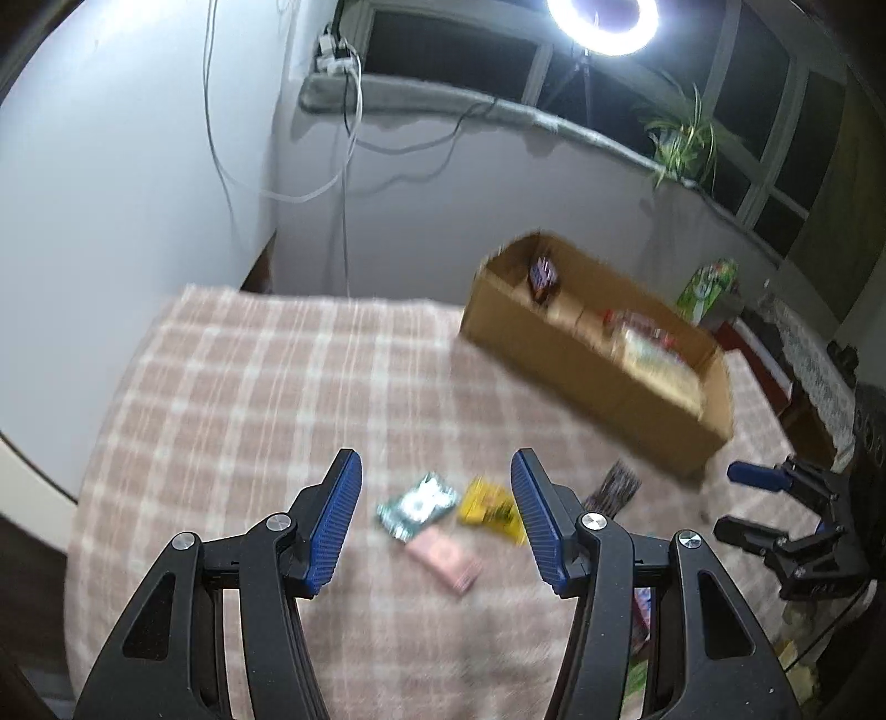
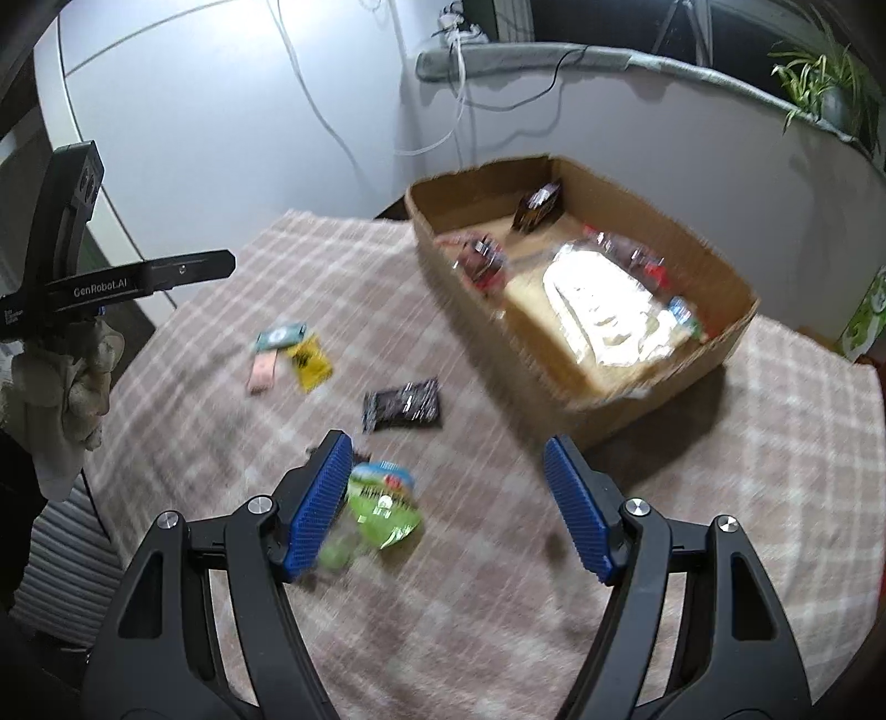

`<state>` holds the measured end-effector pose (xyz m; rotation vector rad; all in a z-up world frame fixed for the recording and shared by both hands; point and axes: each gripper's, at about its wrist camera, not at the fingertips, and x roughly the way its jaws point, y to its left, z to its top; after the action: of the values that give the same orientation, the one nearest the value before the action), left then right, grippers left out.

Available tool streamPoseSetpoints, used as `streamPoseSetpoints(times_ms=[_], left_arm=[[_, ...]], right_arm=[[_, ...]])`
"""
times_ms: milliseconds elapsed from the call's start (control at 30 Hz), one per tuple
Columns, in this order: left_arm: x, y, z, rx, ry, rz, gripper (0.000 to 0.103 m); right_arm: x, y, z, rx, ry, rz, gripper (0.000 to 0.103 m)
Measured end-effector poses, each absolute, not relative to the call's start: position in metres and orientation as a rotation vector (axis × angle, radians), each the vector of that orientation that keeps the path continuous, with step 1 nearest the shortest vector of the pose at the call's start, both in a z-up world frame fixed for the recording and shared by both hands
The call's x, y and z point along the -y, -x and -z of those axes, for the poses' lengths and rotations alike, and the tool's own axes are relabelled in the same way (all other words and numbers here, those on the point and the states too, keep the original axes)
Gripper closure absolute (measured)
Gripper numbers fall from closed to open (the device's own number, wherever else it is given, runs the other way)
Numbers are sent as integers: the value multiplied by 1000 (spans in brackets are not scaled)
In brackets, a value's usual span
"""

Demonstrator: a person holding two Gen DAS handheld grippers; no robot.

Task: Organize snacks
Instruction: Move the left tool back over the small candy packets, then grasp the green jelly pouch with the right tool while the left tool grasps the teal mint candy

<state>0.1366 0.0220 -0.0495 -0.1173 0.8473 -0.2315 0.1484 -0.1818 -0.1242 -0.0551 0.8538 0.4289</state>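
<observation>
Nearest the lens in the right wrist view, the right gripper [image 2: 448, 498] stood open with nothing between its blue pads; a green snack pouch [image 2: 382, 512] lay on the cloth just beside its left pad, not clamped. In the left wrist view, the left gripper [image 1: 437, 518] was likewise open and empty, poised over three small packets: a teal packet [image 1: 415, 507], a yellow packet [image 1: 490, 507] and a pink packet [image 1: 446, 559], huddled near one another on the checked blanket [image 1: 249, 387].

We judged the step to be an approach to pick-up, each gripper toward its own snack. To do it well, we would centre the jaws over a single packet before lowering, since the teal, yellow and pink ones lay close enough to be caught together. The green pouch sat off-centre, toward the left pad, so the right gripper needed a shift left. Both views were blurred, and steadying first would help.

Farther off, the cardboard box [image 2: 587, 387] stood at the far right, already holding several wrapped snacks.

The right wrist view alone showed the box interior, with a large silvery bag [image 2: 598, 310], and a dark wrapped snack [image 2: 403, 405] lying whole between the packets and the box. The left wrist view alone showed the ring light [image 1: 603, 25] overhead.
</observation>
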Motion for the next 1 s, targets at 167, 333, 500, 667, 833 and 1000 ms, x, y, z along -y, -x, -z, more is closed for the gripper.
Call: streamPoseSetpoints(times_ms=[167,333,500,667,833,1000], left_arm=[[-21,-134,71,-901,85,239,59],[-16,-138,83,-937,51,256,63],[-10,-141,95,-967,4,269,63],[-5,-146,103,-982,-35,266,63],[-2,-155,109,-993,-84,255,66],[3,-159,114,-989,-146,265,66]], right_arm=[[173,-146,140,-896,51,-455,28],[167,-146,148,-926,48,-486,32],[162,-150,155,-958,60,-504,43],[162,-155,162,-979,56,-505,46],[161,-161,169,-998,52,-509,50],[158,-162,168,-998,68,-512,51]])
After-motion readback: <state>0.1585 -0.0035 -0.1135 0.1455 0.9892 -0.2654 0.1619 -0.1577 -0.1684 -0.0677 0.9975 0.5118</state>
